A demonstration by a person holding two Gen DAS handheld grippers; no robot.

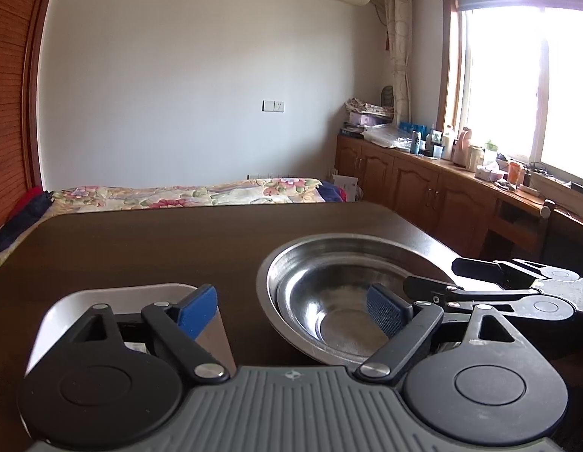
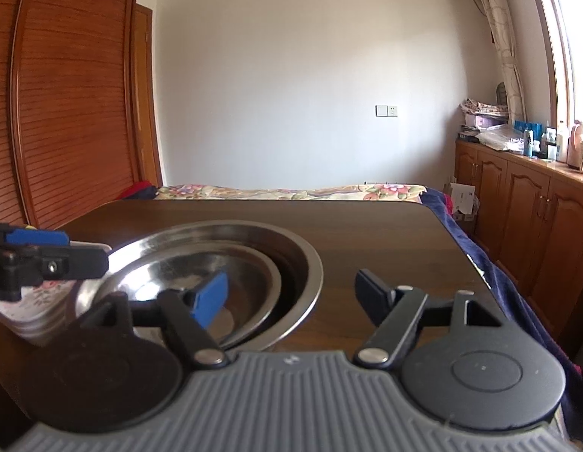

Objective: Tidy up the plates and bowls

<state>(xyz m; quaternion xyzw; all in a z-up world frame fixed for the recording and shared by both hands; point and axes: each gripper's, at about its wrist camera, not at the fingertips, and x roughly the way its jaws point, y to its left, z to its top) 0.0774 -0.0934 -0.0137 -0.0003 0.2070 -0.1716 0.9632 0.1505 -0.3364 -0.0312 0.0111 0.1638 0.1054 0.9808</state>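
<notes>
My left gripper [image 1: 291, 309] is spread wide with nothing between its blue-padded fingers [image 1: 199, 310]; my right gripper [image 2: 291, 293] gapes empty too. On the dark brown wooden table [image 2: 366, 233] sit two shiny round steel bowls — the smaller steel bowl [image 2: 201, 275] nested inside the larger steel bowl [image 2: 310, 263]. Just left of them rests a white square dish [image 1: 140, 293] with a floral pattern.

Two nested steel bowls [image 2: 231, 263], one white square plate [image 1: 114, 297], two tools, one table [image 1: 159, 241]
</notes>
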